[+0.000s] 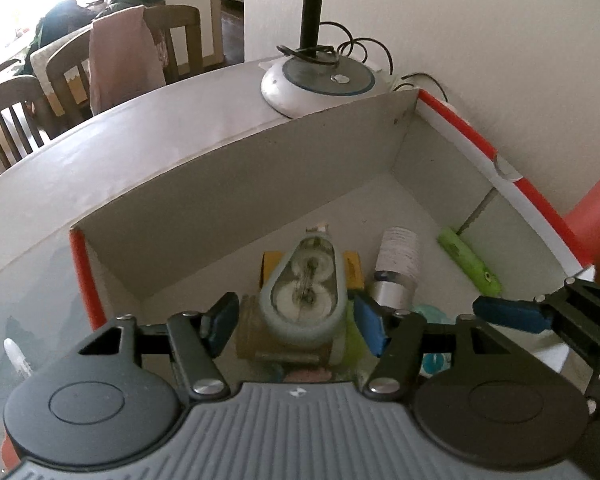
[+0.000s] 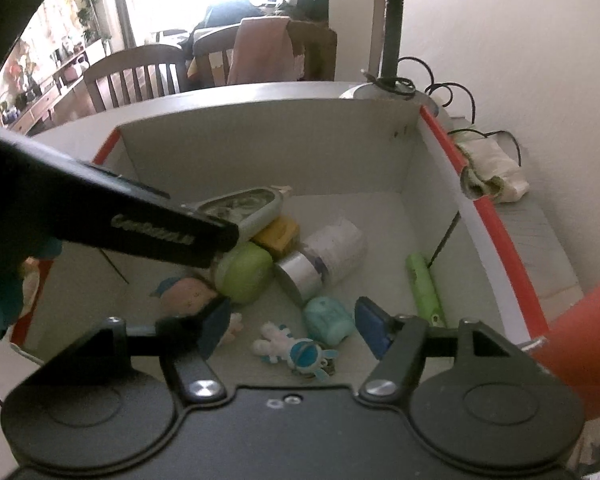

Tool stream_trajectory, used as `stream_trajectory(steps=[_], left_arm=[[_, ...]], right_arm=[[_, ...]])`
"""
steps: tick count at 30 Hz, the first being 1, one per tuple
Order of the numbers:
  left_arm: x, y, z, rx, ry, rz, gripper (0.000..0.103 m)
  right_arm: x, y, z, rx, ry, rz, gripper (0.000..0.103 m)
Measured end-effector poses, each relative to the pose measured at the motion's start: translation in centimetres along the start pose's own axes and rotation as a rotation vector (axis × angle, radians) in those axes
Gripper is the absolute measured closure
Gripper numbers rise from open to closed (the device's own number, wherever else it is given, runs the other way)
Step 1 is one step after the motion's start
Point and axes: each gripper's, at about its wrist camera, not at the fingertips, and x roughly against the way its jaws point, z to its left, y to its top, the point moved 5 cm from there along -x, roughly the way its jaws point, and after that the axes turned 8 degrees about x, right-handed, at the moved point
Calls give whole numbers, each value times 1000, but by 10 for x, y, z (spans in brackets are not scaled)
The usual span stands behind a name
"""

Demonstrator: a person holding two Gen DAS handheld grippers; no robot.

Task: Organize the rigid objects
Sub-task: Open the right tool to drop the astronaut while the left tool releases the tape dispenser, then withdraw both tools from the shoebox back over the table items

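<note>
Left wrist view. Nearest the camera, the left gripper (image 1: 296, 326) stands with its jaws apart, blue pads on either side of the correction-tape dispenser (image 1: 304, 292) without visibly pressing it. The dispenser rests on top of the pile near the middle of the box (image 1: 236, 168) floor, over a yellow block (image 1: 352, 270). Beside it lies one white bottle with a silver cap (image 1: 396, 264); one green tube (image 1: 470, 262) lies along the right wall. The right gripper's finger (image 1: 512, 314) enters at the box's right edge.

Right wrist view. Nearest the camera, the right gripper (image 2: 296, 332) has its jaws apart with nothing between the pads; directly below lie one white-and-blue figure charm (image 2: 296, 350) and one teal capsule (image 2: 328, 318). The left gripper's arm crosses the box's left side, ending at the dispenser.

Count in the box: one dispenser, one yellow block, one green oval case (image 2: 244, 274), one pink soft toy (image 2: 188, 294), one bottle, one green tube, one teal capsule, one charm; eight items.

Progress, as judged: collection into the box appears largely complete. The items lie unsorted, clustered toward the near-left part of the floor. No items are seen outside the box, though little of the surrounding table is visible.
</note>
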Motion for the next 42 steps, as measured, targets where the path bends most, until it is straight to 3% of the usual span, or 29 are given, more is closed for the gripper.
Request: stream_trajectory(steps=[28, 31, 37, 42], left_arm=[[135, -42, 42, -33, -48, -200, 40], [149, -50, 51, -29, -51, -220, 32], [172, -67, 73, -16, -43, -246, 31], [192, -84, 97, 15, -42, -266, 25]], right_arm=[[94, 13, 58, -66, 11, -165, 25], [101, 15, 70, -60, 20, -179, 22], [113, 16, 98, -44, 48, -211, 16], [121, 17, 122, -23, 76, -247, 9]])
